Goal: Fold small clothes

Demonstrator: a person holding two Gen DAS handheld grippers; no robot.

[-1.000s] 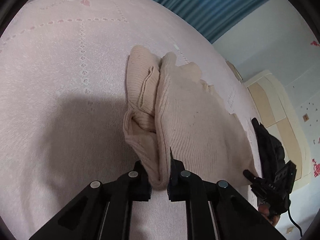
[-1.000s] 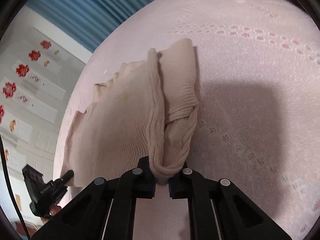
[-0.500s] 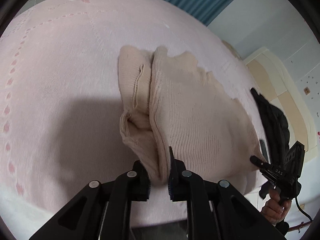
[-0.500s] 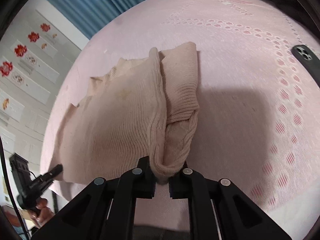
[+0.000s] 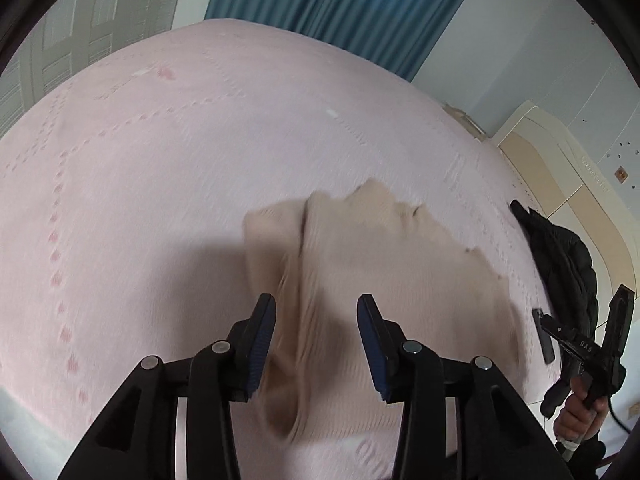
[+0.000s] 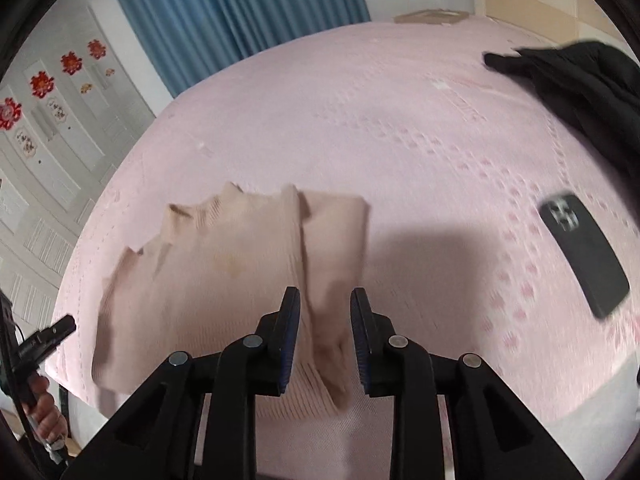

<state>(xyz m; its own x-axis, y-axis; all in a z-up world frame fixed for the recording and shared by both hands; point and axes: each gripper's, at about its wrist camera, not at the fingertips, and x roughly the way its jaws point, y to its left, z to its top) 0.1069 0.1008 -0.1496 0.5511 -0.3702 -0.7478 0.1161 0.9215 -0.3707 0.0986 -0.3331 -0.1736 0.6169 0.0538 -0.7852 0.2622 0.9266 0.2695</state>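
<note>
A beige knit sweater (image 5: 392, 280) lies on the pink bedspread (image 5: 160, 184) near the bed's front edge, with its sleeves folded in along both sides. It also shows in the right wrist view (image 6: 224, 280). My left gripper (image 5: 316, 328) is open above the sweater's left folded edge and holds nothing. My right gripper (image 6: 325, 322) is open above the sweater's right folded sleeve and holds nothing. Both frames are blurred by motion.
A black phone (image 6: 582, 254) lies on the bedspread (image 6: 400, 128) right of the sweater. A black jacket (image 6: 576, 80) lies at the far right; it also shows in the left wrist view (image 5: 560, 256). Blue curtains (image 5: 336, 12) hang behind the bed.
Both grippers were shut on the sweater's folded side edges and have opened and let go. Both have lifted and pulled back; the sweater now lies flat near the bed's front edge.
</note>
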